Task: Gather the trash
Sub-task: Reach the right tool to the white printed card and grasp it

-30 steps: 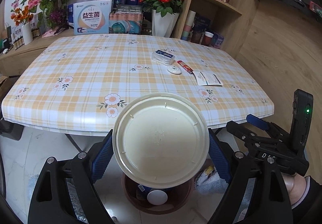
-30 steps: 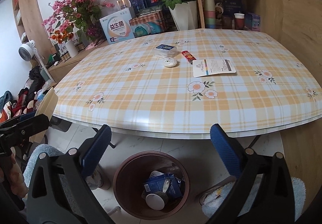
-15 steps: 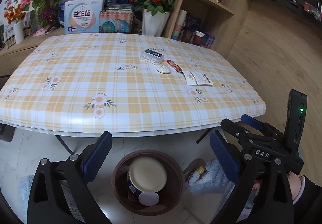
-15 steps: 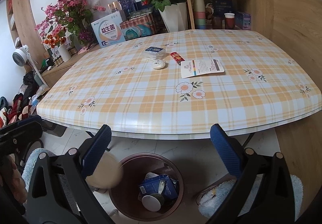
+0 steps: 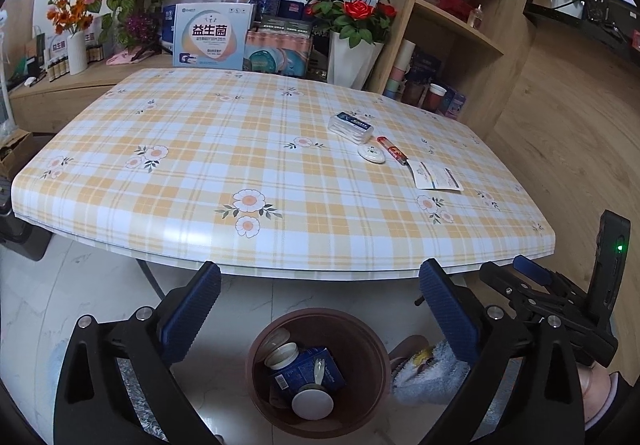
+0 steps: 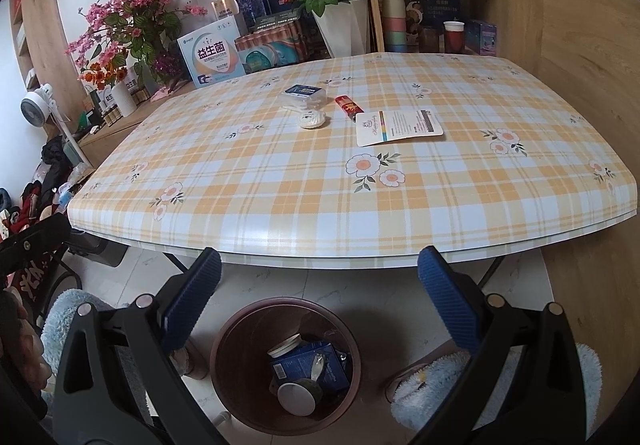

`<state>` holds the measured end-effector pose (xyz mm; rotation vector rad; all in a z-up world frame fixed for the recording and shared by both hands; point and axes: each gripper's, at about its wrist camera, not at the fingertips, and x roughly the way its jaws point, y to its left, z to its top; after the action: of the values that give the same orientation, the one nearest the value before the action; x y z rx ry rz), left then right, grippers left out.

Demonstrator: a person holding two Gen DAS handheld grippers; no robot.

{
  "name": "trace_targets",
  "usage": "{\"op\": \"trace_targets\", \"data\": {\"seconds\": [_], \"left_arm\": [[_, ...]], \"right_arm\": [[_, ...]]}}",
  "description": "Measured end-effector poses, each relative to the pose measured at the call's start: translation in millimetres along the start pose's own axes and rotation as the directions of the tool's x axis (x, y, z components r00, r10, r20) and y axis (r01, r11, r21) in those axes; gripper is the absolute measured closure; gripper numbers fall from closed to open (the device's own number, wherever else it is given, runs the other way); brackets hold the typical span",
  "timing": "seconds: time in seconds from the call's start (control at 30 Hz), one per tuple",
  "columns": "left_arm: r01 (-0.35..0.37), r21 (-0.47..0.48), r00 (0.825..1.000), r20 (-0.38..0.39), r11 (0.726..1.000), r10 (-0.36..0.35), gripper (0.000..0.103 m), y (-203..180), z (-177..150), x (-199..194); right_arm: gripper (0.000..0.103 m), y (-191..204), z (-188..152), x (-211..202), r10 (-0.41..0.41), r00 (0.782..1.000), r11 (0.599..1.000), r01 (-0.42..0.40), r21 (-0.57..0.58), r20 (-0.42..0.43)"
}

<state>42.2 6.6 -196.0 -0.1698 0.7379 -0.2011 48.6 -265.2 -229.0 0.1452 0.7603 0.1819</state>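
Below the near edge of the table (image 5: 400,253), the brown trash bin (image 5: 372,349) is standing on the floor, and both grippers are hanging over it. The left gripper (image 5: 320,301) has just been opening its jaws; they are standing wide with nothing between them. The right gripper (image 6: 319,285) is also gaping wide and carrying nothing.

Beyond the bin, well up on the table, four things are still waiting: a clear plastic box (image 6: 303,96), a small white round piece (image 6: 313,120), a red tube (image 6: 349,106) and a flat printed card (image 6: 400,127). I think the card is the risk: it is lying flat, so the fingers may slide over it or push it away. The tube, being round, may roll.

Inside the bin, a blue carton (image 5: 308,373) and pale round lids are piling up, so a light piece may bounce out.
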Motion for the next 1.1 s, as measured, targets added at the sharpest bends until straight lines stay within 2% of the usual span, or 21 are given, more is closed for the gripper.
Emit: {"op": "trace_targets", "data": {"seconds": [0.33,0.53,0.8,1.1], "left_arm": [[-0.004,-0.002,1.000,-0.027,1.000,0.004,0.006,3.2,-5.5,13.1],[-0.003,0.008,0.999,-0.044,1.000,0.003,0.006,3.0,-4.2,25.2],[-0.002,0.049,0.999,-0.049,0.999,0.004,0.006,-1.4,14.5,47.5],[0.003,0.074,1.000,-0.025,0.997,-0.001,0.006,-7.5,55.4,86.5]], "right_arm": [[0.006,-9.0,-1.4,9.9,-0.028,0.999,1.000,0.028,0.000,-0.020],[0.006,-20.6,8.8,18.0,-0.073,0.997,0.996,0.071,-0.050,-0.028],[0.006,-59.6,59.3,57.3,-0.138,0.983,0.973,0.111,-0.202,-0.121],[0.006,-88.1,113.9,110.9,-0.080,0.984,0.994,0.067,-0.087,-0.159]]}}
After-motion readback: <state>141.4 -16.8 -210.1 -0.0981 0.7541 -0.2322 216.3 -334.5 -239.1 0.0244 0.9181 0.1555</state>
